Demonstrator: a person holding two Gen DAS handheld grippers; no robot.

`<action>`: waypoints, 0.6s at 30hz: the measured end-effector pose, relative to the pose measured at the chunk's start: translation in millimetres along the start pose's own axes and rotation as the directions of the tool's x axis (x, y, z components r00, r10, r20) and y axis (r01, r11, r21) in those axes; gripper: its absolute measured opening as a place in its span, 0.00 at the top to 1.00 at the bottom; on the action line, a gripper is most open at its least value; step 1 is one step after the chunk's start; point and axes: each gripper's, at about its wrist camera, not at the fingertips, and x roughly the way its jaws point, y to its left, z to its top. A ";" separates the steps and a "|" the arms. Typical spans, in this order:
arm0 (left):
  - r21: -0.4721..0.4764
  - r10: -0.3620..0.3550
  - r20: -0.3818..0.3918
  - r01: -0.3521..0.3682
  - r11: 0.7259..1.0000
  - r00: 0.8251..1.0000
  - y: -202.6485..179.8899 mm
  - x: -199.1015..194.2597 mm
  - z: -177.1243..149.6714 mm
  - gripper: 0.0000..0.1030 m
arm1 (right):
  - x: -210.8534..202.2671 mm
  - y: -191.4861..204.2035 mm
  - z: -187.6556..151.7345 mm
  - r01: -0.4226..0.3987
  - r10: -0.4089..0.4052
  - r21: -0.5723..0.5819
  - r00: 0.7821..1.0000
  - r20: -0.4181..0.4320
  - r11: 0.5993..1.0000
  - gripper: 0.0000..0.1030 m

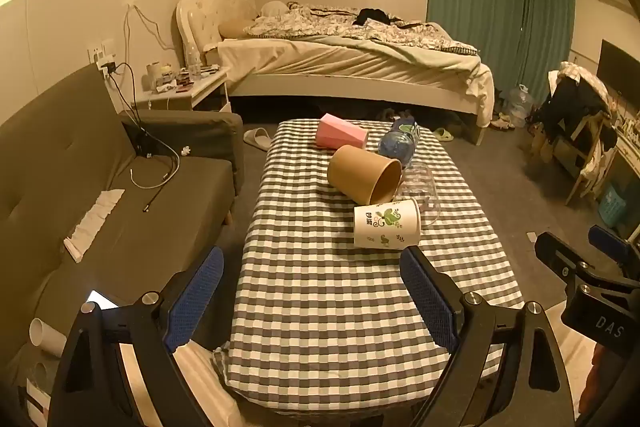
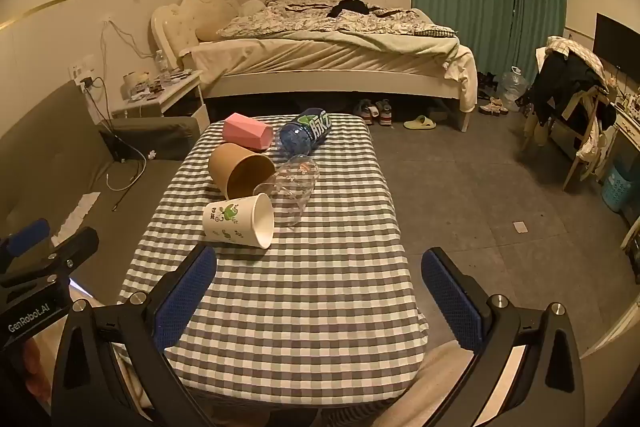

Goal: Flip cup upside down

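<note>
Left wrist view first. Nearest us, the left gripper [image 1: 312,301] holds its blue-padded fingers [image 1: 196,297] spread wide with nothing between them, over the near end of the checked tablecloth [image 1: 328,327]. We note the white paper cup [image 1: 386,223] with green leaf print lying on its side at about 1 o'clock from the finger gap, just beyond the tip of the right-hand finger, not touching it; its mouth faces 3 o'clock. Beyond it at 12 o'clock lies the brown paper cup [image 1: 365,174] on its side, then the pink cup [image 1: 341,136] and the blue bottle [image 1: 398,143] at the far end. A clear plastic cup [image 1: 420,187] lies beside the brown one, toward 3 o'clock. The right gripper [image 1: 588,267] shows at the 3 o'clock edge; from here we cannot tell its state. The sofa [image 1: 120,195] sits at 9 o'clock, the bed [image 1: 352,59] at 12.

Right wrist view. The right gripper [image 2: 320,293] has its fingers [image 2: 452,301] wide apart and empty. The white paper cup [image 2: 239,220] lies at about 11 o'clock, just past the left-hand finger tip, clear of it, mouth toward 3 o'clock. The brown paper cup [image 2: 240,173], clear plastic cup [image 2: 292,187], pink cup [image 2: 248,135] and blue bottle [image 2: 306,135] lie beyond. The left gripper [image 2: 40,259] shows at the 9 o'clock edge.
</note>
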 end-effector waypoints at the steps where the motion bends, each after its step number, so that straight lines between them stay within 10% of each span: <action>1: -0.002 -0.001 -0.004 0.001 1.000 1.000 0.2 0.8 0.2 0.10 | -0.1 0.1 0.2 -0.003 0.003 0.001 1.000 -0.001 1.000 0.00; 18: -0.004 0.011 0.009 -0.011 1.000 1.000 1.4 2.0 -3.4 0.10 | 3.2 -1.5 1.4 0.017 -0.017 0.006 1.000 -0.005 1.000 0.00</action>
